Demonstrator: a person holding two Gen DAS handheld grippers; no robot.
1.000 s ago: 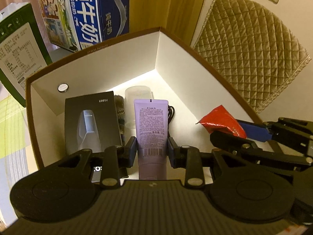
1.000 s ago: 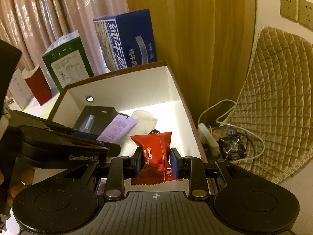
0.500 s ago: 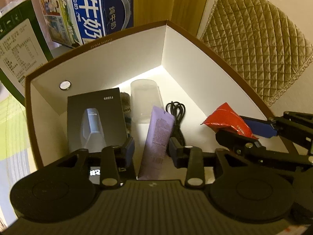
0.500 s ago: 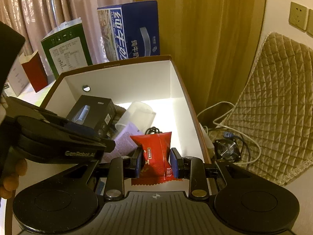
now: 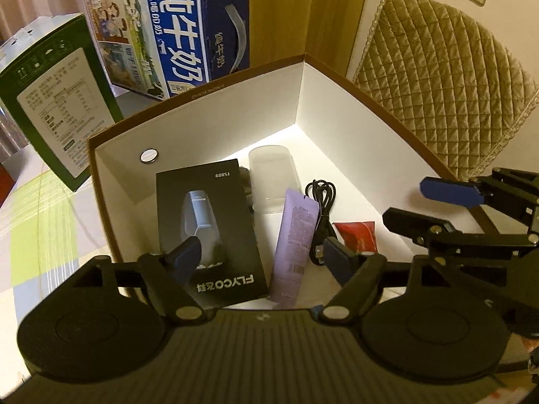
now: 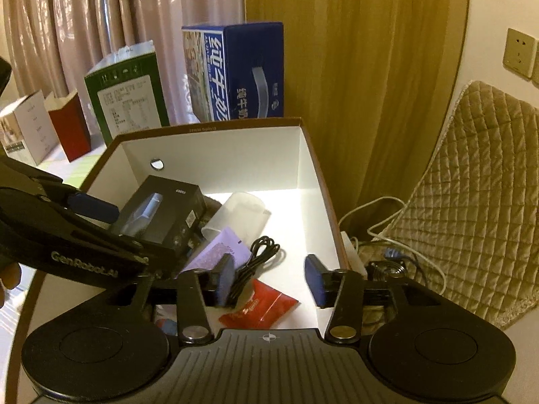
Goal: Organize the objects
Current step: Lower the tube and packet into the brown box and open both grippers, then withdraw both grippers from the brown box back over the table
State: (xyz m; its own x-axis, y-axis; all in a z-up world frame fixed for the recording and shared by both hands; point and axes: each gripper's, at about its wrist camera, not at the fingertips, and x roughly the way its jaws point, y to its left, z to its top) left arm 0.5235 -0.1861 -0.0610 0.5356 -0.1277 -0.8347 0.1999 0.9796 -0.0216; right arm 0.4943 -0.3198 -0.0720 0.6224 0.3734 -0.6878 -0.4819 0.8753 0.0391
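While hidden from the left: power strip (image 6: 352, 249).

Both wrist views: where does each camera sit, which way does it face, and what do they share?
Left wrist: on the left gripper, tilted down into the white box; its open fingers and the right gripper show.
Right wrist: on the right gripper, facing down into the box; its open fingers and the left gripper show.
Shared: purple tube, red packet, black carton, black cable.

Black grippers (image 5: 261, 257), blue-padded jaws, seemingly "GenRobot.AI" lettering.
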